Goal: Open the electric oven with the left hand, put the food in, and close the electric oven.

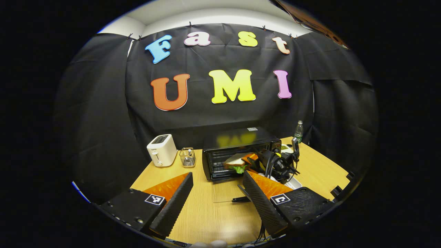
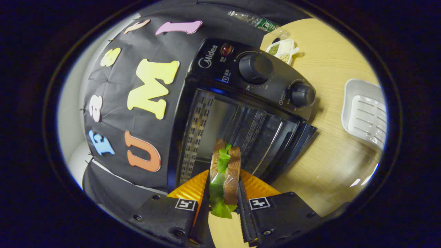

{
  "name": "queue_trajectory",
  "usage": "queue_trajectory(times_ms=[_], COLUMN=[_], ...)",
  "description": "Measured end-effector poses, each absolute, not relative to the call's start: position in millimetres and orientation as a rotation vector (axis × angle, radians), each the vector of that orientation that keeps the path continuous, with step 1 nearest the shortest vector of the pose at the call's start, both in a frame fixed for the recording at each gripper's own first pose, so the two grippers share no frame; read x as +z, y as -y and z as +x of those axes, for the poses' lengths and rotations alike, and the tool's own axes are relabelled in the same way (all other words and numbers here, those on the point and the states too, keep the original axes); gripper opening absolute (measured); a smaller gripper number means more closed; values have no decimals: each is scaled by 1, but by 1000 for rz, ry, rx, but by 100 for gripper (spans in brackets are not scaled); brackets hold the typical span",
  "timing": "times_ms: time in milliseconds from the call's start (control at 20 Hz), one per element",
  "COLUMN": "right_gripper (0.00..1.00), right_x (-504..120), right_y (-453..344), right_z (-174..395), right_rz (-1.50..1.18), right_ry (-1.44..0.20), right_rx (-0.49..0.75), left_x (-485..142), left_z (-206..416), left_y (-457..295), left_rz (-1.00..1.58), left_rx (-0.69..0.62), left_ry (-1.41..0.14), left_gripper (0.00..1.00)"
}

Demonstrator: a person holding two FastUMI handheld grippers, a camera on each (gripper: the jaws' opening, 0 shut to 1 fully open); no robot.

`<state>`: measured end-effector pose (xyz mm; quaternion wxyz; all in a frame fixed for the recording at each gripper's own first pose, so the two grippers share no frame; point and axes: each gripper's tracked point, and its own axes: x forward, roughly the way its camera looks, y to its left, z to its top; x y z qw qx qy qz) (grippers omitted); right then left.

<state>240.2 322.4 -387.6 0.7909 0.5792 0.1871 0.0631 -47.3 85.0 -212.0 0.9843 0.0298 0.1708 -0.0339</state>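
Right tool [image 2: 224,193] clamped on sandwich [image 2: 224,172], both fingers pressing bread slices, lettuce sticking out between. Sandwich at mouth of open electric oven [image 2: 241,113]. In left gripper view, right tool [image 1: 275,163] holds sandwich [image 1: 237,162] at oven front. Left tool [image 1: 217,193] apart, holding nothing, above worktop [image 1: 206,213], near side of oven [image 1: 241,151]. White toaster [image 1: 161,150] far left.

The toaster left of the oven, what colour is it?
White toaster, clearest in the left gripper view.
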Motion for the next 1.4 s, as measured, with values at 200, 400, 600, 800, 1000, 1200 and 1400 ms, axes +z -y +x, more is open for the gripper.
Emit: queue_trajectory(times_ms=[200, 400, 600, 800, 1000, 1200, 1400], right_gripper=[39, 45, 63, 94, 96, 96, 100], right_x=[-393, -400, -411, -411, -412, -401, -371], right_y=[-325, -323, -317, -303, -288, -279, -255], right_z=[256, 258, 253, 253, 248, 230, 206], right_rz=[1228, 1061, 817, 595, 445, 373, 276], right_ry=[-401, -398, -437, -436, -437, -434, -418], right_rx=[128, 108, 87, 61, 47, 84, 112], left_x=[-222, -221, -221, -222, -221, -216, -208], left_z=[-45, -41, -39, -39, -39, -36, -35], left_y=[-91, -89, -86, -85, -82, -83, -79], left_rz=[31, 15, 13, 7, 6, 9, 11], left_rx=[-48, -42, -40, -32, -29, -15, -10], left_ry=[-367, -357, -349, -348, -338, -315, -289], left_gripper=[95, 95, 95, 95, 95, 96, 96])
